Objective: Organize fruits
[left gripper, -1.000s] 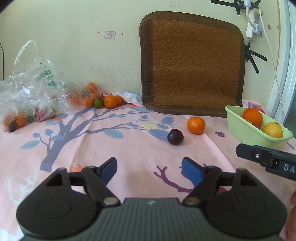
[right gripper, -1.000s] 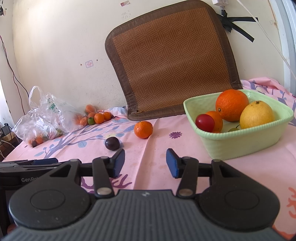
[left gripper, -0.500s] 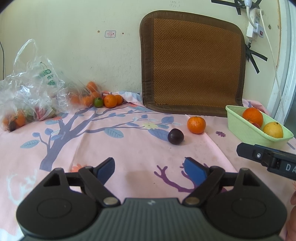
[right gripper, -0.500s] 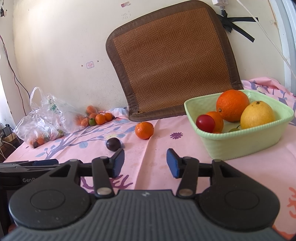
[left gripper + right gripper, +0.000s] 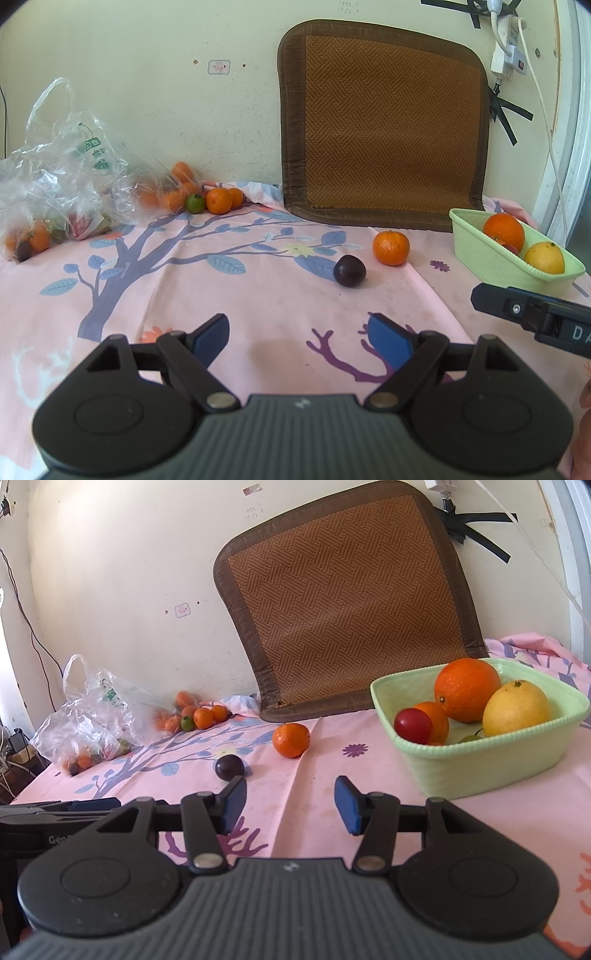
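A dark purple plum (image 5: 349, 270) and a small orange (image 5: 390, 247) lie on the pink cloth, also in the right wrist view as the plum (image 5: 229, 767) and the orange (image 5: 291, 739). A light green basin (image 5: 491, 753) at the right holds a big orange (image 5: 466, 689), a yellow citrus (image 5: 515, 708), a red fruit (image 5: 412, 724) and a smaller orange. My left gripper (image 5: 300, 338) is open and empty, well short of the plum. My right gripper (image 5: 290, 805) is open and empty, left of the basin; it also shows in the left wrist view (image 5: 532, 314).
A clear plastic bag (image 5: 62, 177) with fruit lies at the far left. Several small oranges and a green fruit (image 5: 194, 202) sit by the wall. A brown woven mat (image 5: 382, 125) leans on the wall. A power strip (image 5: 508, 51) and cables hang at the right.
My left gripper's jaws have opened a little wider. Both grippers have barely shifted. The fruit has not moved.
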{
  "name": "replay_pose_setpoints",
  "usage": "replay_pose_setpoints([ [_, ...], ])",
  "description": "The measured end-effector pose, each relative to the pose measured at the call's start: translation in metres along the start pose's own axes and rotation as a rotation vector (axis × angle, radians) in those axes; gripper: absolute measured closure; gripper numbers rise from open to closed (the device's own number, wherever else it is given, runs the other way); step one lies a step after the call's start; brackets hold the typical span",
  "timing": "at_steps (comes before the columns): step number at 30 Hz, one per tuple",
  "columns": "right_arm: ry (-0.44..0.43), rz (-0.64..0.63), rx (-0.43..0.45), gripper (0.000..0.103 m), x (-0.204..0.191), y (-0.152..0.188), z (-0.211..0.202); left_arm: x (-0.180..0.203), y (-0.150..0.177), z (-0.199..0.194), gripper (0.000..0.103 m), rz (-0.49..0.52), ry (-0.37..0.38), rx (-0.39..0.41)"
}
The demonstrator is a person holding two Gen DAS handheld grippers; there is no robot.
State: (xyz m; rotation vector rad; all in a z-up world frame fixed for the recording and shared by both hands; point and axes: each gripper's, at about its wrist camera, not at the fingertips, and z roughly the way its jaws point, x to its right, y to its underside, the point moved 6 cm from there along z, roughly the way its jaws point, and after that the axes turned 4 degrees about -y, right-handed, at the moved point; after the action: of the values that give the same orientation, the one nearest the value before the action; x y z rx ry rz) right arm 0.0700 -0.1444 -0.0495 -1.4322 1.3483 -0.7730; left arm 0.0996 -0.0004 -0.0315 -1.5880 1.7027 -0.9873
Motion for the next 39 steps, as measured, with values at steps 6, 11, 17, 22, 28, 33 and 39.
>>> replay_pose_setpoints([
  [6,-0.004,0.0,0.001,0.047,0.0002,-0.0001,-0.0003,-0.0001,0.0,0.0001,0.018,0.001,0.0,0.0],
  [11,-0.006,0.001,0.001,0.047,0.0006,-0.0004,-0.0007,0.0001,-0.0001,0.0003,0.017,0.0,0.0,-0.001],
  [17,-0.006,0.001,0.002,0.047,0.0003,-0.0003,-0.0011,0.0002,-0.0002,0.0006,0.017,0.0,-0.001,-0.001],
  [22,-0.006,0.001,0.002,0.047,0.0004,-0.0002,-0.0011,0.0001,-0.0005,0.0004,0.015,0.0,0.0,0.0],
  [28,-0.006,0.002,0.003,0.047,0.0003,-0.0001,-0.0011,0.0004,-0.0003,0.001,0.015,0.002,0.001,-0.002],
  [33,-0.005,0.002,0.003,0.047,0.0003,0.0,-0.0012,0.0003,0.0003,0.0012,0.015,0.002,0.001,-0.002],
  [39,-0.006,0.002,0.004,0.047,0.0007,0.0,-0.0012,0.0001,0.0001,0.0013,0.015,0.002,0.001,-0.003],
])
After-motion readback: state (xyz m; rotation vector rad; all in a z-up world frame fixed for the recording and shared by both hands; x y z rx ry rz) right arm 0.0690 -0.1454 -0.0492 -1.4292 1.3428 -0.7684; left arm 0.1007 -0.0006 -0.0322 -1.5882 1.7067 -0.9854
